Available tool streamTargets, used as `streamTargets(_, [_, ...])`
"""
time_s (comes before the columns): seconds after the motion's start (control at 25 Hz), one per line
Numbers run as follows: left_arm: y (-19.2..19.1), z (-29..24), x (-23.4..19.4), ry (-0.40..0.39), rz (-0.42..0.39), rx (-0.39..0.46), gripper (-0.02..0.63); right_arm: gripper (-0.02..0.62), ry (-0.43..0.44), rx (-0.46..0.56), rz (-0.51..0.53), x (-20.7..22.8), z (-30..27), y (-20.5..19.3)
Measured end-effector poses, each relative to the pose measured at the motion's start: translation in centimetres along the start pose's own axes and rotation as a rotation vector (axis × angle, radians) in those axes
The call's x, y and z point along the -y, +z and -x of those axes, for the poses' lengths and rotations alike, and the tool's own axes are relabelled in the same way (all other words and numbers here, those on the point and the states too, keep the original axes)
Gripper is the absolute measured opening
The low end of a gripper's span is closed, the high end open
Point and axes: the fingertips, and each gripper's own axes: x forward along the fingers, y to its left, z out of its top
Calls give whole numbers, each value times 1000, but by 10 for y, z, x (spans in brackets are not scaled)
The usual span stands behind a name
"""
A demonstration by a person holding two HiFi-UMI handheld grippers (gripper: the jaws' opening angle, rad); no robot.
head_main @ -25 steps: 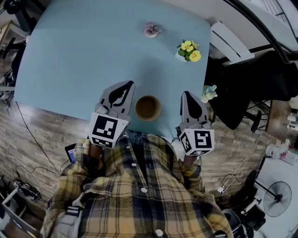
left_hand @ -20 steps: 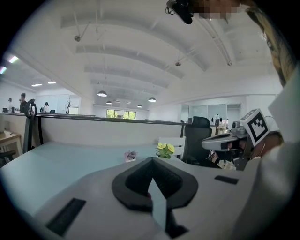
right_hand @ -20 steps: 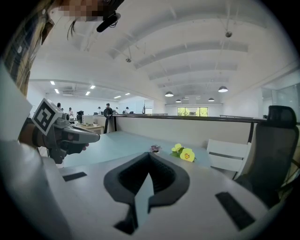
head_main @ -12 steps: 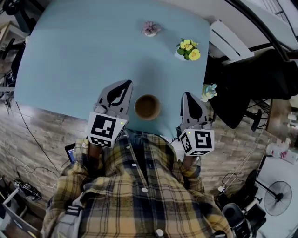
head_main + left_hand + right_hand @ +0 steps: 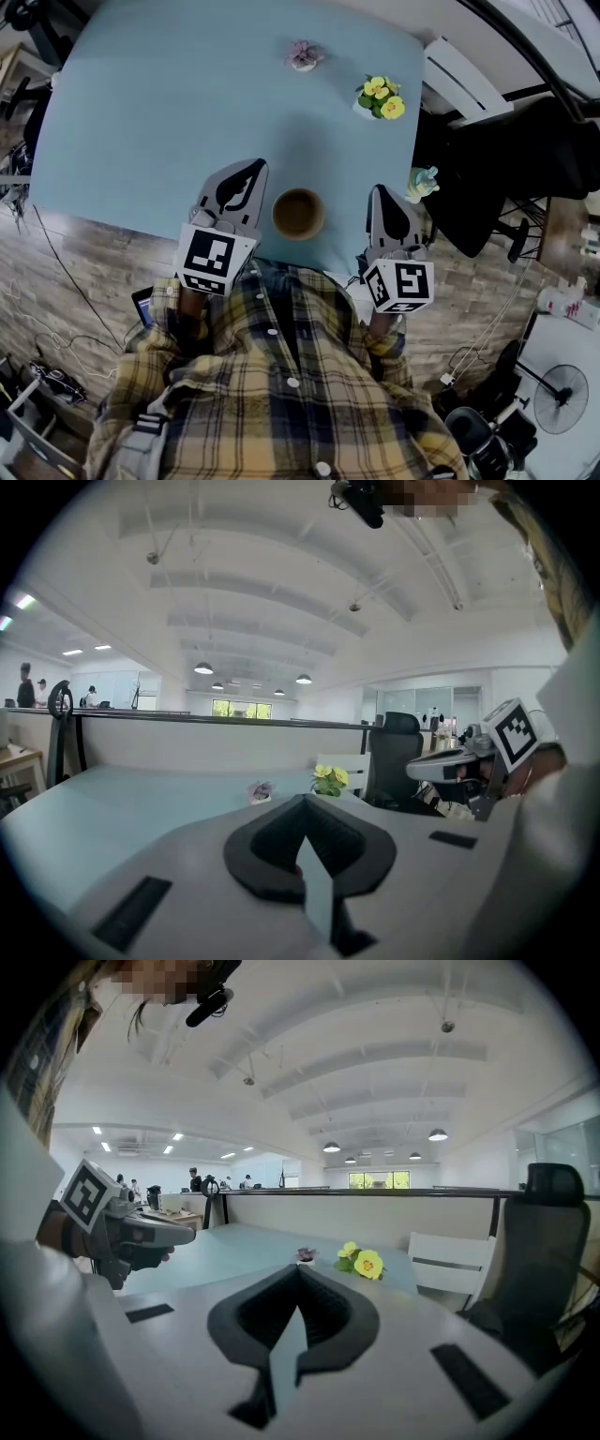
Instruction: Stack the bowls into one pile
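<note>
Sitting near the front edge of the pale blue worktop point(image 5: 159, 112), the brown bowl point(image 5: 298, 214) shows a bare brown inside; whether others nest in it cannot be told. Farther back stand a yellow-flowered pot point(image 5: 379, 99) and a small purple-flowered pot point(image 5: 302, 57). Wood-look floor point(image 5: 84, 272) surrounds the worktop. The bowl lies between the left gripper point(image 5: 251, 173) and the right gripper point(image 5: 379, 197), apart from both. Each one's fingers are pressed together, holding nothing.

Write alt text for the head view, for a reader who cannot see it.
Seen from above, a brown bowl sits near the front edge of a light blue table, between the left gripper and the right gripper, both shut and empty. Yellow flowers and a small pink plant stand farther back; a plaid shirt fills the foreground.
</note>
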Motion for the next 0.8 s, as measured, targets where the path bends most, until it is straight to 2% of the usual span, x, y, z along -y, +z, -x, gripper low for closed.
streamTargets(0.8, [-3, -2, -3, 2, -4, -7, -9, 2, -6, -21, -13, 2, 0, -5])
